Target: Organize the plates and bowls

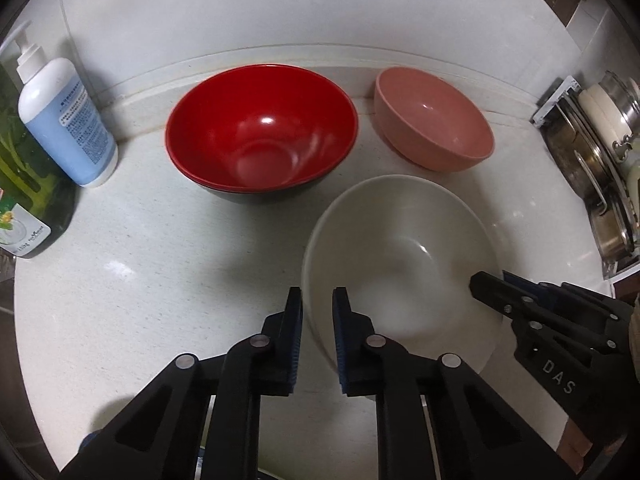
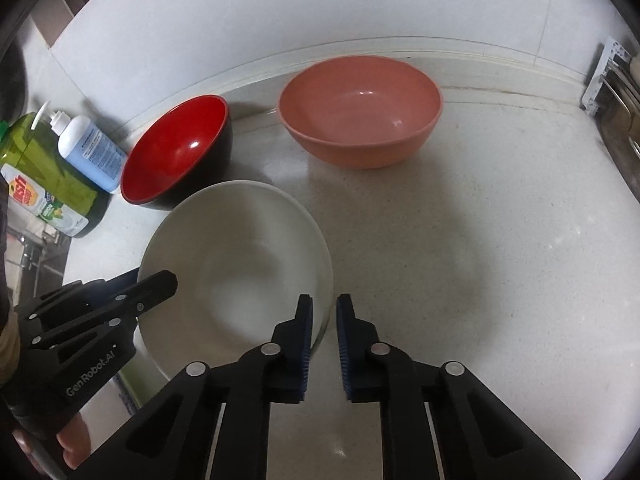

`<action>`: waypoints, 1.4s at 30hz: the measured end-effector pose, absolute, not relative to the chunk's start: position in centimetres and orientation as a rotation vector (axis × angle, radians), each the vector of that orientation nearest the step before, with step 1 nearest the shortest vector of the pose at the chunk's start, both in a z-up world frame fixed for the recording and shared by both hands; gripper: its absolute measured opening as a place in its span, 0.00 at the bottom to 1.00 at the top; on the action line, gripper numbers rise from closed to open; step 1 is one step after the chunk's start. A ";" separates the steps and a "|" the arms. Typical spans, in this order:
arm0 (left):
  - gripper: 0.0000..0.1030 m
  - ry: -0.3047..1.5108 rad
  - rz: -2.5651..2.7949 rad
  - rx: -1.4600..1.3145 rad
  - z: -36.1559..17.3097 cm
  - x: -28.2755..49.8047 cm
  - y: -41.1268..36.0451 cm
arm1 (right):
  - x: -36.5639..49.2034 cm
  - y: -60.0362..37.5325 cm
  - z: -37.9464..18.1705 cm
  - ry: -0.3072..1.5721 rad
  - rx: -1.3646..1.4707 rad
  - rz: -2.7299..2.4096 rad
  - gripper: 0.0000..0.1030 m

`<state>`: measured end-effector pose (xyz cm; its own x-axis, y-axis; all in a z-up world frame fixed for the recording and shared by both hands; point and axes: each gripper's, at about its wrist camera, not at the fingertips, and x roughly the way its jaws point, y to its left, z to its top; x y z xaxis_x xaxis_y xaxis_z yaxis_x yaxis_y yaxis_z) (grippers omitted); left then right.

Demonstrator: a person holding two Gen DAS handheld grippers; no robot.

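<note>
While both grippers, left and right, pinched the glossy white round bowl at nine and three o'clock rim, lifting level looked wise.

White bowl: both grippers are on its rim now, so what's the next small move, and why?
Probably lift the white bowl straight up, level. The left gripper and right gripper pinch opposite sides of its rim, and the red bowl sits close behind, so rising first avoids bumping it.

White bowl upright, nearest; red bowl, black outside, and pink bowl upright by wall.
</note>
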<state>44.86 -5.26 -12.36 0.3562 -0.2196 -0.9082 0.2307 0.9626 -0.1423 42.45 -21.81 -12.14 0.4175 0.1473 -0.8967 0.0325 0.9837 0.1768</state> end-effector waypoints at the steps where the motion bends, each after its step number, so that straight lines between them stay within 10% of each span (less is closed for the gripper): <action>1: 0.15 1.173 -0.288 0.009 -12.4 44.9 -5.3 | 42.5 -21.8 -12.1 1.141 0.179 0.075 0.10; 42: 0.15 1.220 -0.411 0.003 -10.1 30.2 -10.0 | 28.9 -25.8 -9.7 1.130 0.229 -0.049 0.09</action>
